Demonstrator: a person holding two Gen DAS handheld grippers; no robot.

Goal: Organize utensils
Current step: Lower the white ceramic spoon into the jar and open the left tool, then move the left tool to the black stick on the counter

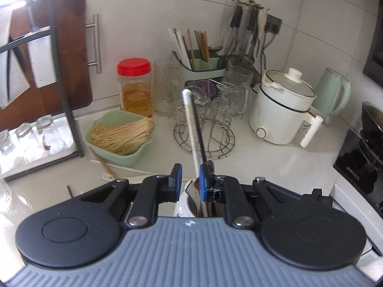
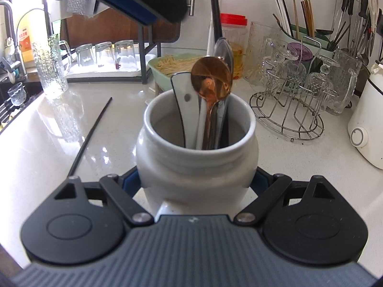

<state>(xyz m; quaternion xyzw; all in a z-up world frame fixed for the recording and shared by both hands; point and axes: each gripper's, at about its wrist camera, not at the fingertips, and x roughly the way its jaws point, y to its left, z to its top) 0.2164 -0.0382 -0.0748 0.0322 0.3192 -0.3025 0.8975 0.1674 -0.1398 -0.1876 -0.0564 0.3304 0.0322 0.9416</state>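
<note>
My right gripper is shut on a white ceramic jar that stands on the counter, a finger on each side of it. In the jar stand a white spoon, a copper spoon and a silver spoon. A white chopstick and a black chopstick also rise out of the jar. They pass between the fingers of my left gripper, leaning by the right pad with a gap to the left pad, so it is open. A black chopstick lies loose on the counter.
A green basket of noodles, a wire glass rack, a white electric pot and a green caddy of chopsticks stand behind. More sticks lie by the basket. There is a stove at right and a sink at left.
</note>
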